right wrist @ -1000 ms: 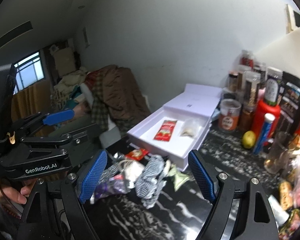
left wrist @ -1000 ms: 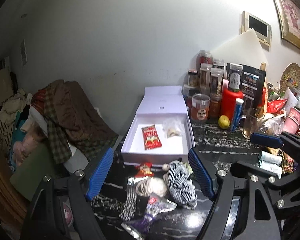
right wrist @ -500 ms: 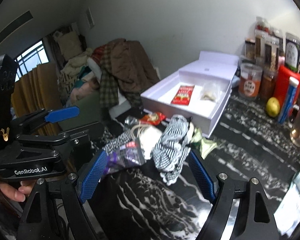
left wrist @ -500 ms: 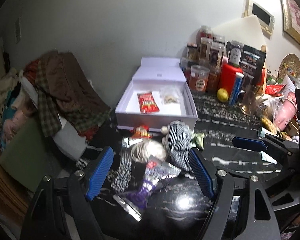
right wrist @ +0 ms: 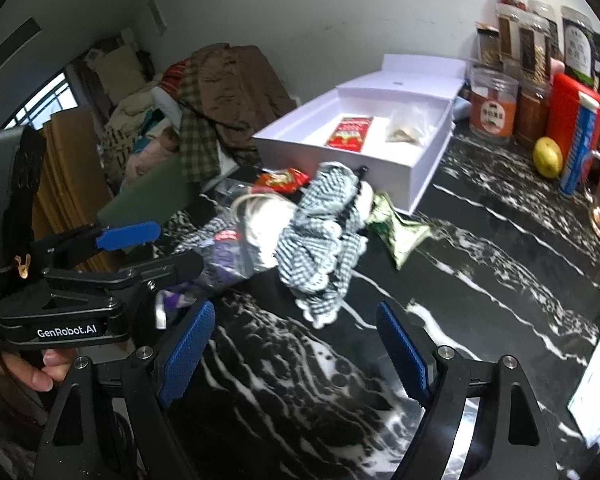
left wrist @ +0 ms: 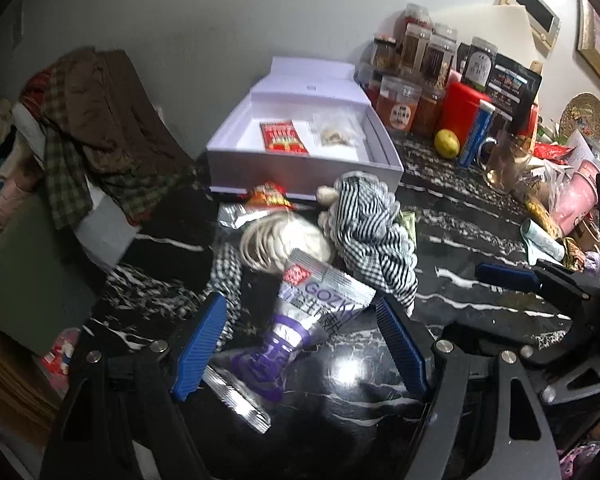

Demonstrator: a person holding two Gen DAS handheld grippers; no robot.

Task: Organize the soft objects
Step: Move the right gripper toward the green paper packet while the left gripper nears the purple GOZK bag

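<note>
At the left, the left gripper (left wrist: 300, 340) hangs with its jaws spread wide on either side of a silver and purple snack packet (left wrist: 300, 320) at the near edge of the pile on the black marble counter (left wrist: 480, 248). To the right, the checked cloth (right wrist: 324, 236) lies bunched in front of the open white box (right wrist: 416, 176), while the right gripper (right wrist: 296, 348) is open and empty over bare counter. Closing now could pinch only slippery foil, or snag the neighbouring cloth and drag the pile.
</note>
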